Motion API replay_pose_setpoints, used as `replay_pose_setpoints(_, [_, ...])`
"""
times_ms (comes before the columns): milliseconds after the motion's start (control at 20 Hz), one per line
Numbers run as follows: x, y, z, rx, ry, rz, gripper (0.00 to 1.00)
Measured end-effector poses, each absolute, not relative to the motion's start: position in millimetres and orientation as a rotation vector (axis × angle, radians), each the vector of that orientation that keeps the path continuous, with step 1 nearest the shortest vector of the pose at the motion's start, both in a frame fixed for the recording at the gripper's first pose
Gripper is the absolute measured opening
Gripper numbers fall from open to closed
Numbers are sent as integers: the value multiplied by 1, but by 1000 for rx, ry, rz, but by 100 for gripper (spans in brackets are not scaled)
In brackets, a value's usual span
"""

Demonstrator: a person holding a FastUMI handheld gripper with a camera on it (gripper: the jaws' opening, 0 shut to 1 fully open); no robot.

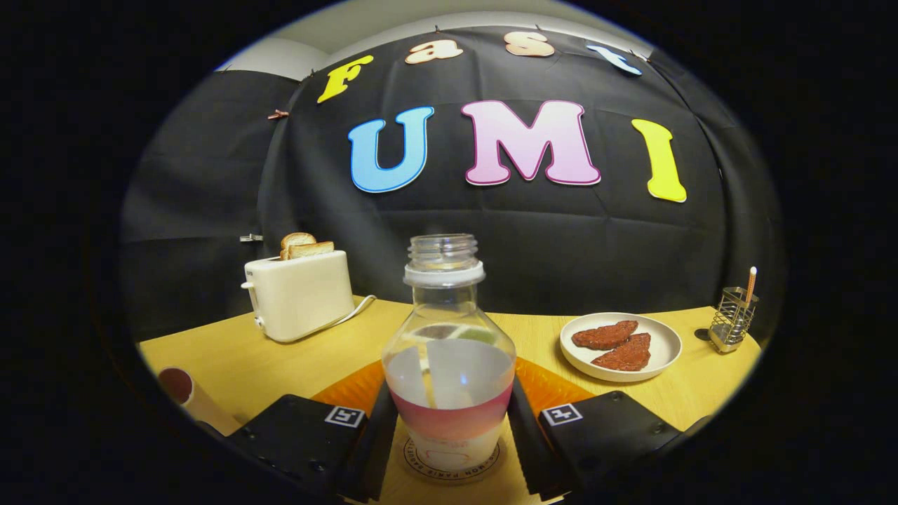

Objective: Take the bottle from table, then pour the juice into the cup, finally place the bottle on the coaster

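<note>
A clear plastic bottle with a round belly, a thin neck and no cap stands straight up between the two fingers of the gripper. The fingers sit close against its lower sides, one on each side, but it is hard to tell if both really press on it or just stand beside it. The bottle has a pink band around its lower part and a pale, cloudy drink inside that fills about half of its belly. It stands on a round, flat coaster with a ring of print, on a smooth, light wooden table. Just behind the bottle lies a shiny orange round mat with fine ridges. Off to one side of the fingers, at the near corner of the table, is a pale paper cup with a dark inside; what is in it cannot be made out. Further back on that side stands a smooth cream toaster with two brown slices of toast poking out of the top. On the other side sits a round white plate holding two flat, rough, red-brown patties. Past the plate is a small metal wire holder with one thin stick standing in it.
</note>
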State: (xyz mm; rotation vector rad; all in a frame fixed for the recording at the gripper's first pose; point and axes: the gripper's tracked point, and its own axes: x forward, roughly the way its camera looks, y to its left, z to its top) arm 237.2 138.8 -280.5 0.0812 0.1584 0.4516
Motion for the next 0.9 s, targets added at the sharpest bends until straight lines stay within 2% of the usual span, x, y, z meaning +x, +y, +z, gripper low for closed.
replay_pose_setpoints(250, [237,133,-287,85,203,413,81])
replay_pose_setpoints(350, [236,133,-282,91,200,409,99])
replay_pose_setpoints(900, [188,118,-225,14,135,387,97])
